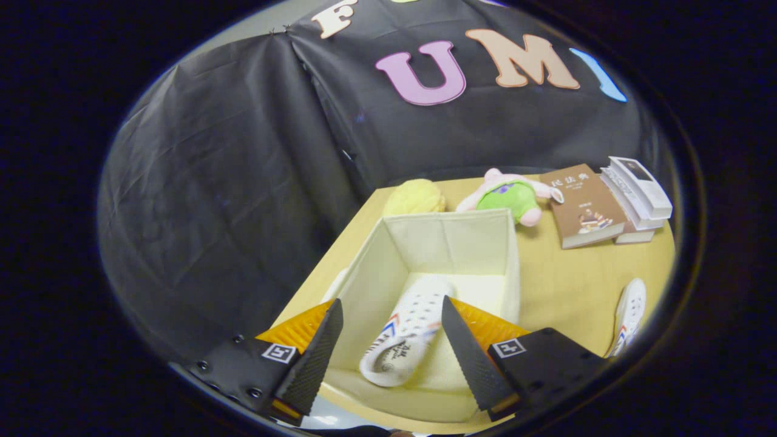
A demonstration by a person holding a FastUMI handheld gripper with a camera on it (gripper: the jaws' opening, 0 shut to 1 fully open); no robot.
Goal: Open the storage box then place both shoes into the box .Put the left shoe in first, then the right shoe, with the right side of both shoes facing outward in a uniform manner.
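The fingers (pixel 388 352) are spread, empty, above the open box (pixel 452 243), where 1 shoe (pixel 407 337) lies. The other shoe (pixel 628 315) sits on the desk (pixel 570 285); if grasped carelessly, it could be boxed facing wrongly.

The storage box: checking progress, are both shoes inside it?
No. One shoe lies in the storage box; the other shoe sits on the table, hand-held gripper open.

Gripper view: a fisheye camera riding on the gripper (pixel 391 346) looks forward and steeply down along its parted, empty jaws, from close above the open storage box (pixel 449 243) on the desk (pixel 576 285), toward the booth's wall.
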